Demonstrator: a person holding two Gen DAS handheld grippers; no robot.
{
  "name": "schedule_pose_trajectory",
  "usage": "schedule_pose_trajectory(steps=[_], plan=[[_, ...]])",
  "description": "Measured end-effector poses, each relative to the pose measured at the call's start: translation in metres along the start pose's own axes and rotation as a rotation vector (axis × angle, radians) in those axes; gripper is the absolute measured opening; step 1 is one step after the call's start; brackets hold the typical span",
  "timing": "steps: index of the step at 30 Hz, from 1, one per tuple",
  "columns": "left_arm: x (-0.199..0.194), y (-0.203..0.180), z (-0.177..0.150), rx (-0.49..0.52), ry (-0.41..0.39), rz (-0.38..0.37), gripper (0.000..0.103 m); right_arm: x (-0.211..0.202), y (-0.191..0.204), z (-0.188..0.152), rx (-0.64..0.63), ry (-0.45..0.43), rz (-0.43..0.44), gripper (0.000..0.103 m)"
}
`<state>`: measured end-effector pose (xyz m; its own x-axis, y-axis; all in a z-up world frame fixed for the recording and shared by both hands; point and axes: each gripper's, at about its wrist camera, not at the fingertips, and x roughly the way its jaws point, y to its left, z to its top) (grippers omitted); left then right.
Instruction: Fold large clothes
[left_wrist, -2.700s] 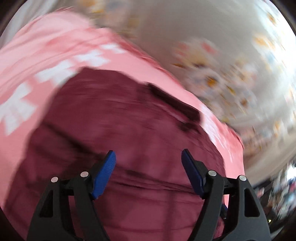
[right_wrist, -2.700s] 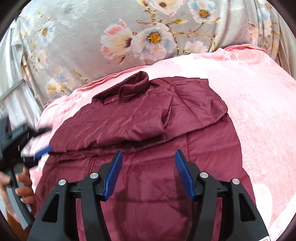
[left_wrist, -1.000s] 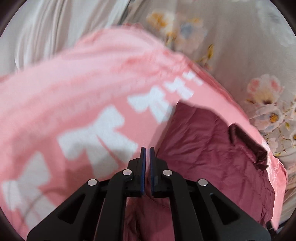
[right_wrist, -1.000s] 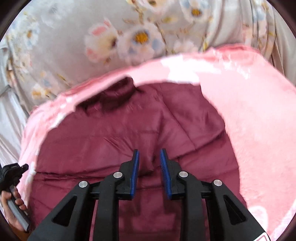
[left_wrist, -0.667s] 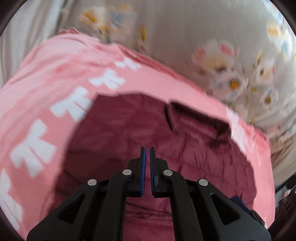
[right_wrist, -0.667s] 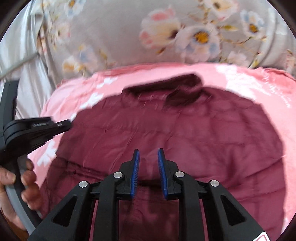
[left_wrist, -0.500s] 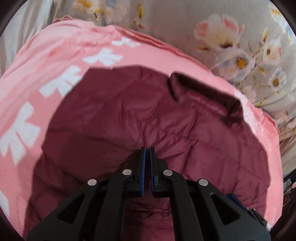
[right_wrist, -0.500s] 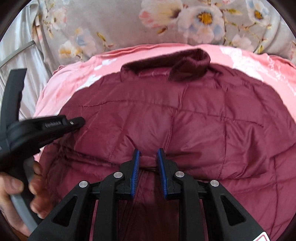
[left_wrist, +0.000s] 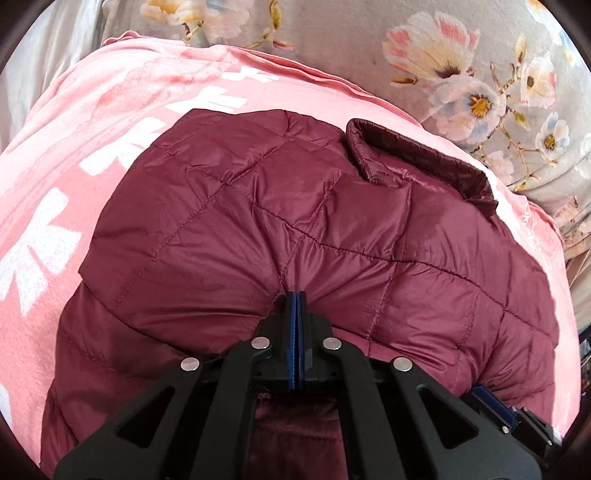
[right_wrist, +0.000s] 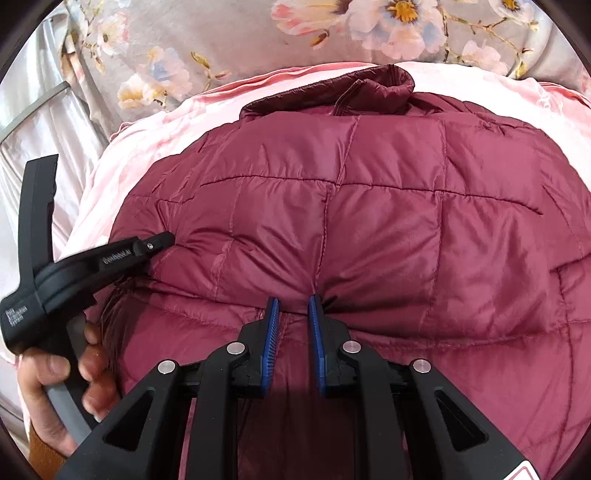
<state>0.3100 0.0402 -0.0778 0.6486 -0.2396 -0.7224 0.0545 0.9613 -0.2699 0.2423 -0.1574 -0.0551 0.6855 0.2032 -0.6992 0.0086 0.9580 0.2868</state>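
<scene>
Maroon quilted jacket (left_wrist: 332, 240), glossy and puffy, lay ahead on a pink blanket (left_wrist: 74, 147); left tool (left_wrist: 296, 295) and right tool (right_wrist: 293, 301) each pinched its folded edge.

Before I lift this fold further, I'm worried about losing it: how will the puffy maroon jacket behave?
The jacket probably flops and sags: it puckers around the left gripper. Its glossy shell may slip from the right gripper, whose jaws sit slightly apart. Quilted padding suggests it is light, and springy.
</scene>
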Motion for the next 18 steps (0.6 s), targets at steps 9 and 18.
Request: schedule_pose_trajectory(steps=[9,18], plan=[[-0.010,-0.017,0.077,-0.047,-0.057,-0.040,0.005,-0.011,-0.019,0.053,-0.005,-0.104,-0.156,0.014],[0.052,-0.010,0.061,-0.080,0.059,-0.001,0.004,0.013,-0.031,0.040,-0.021,-0.033,-0.171,0.016]])
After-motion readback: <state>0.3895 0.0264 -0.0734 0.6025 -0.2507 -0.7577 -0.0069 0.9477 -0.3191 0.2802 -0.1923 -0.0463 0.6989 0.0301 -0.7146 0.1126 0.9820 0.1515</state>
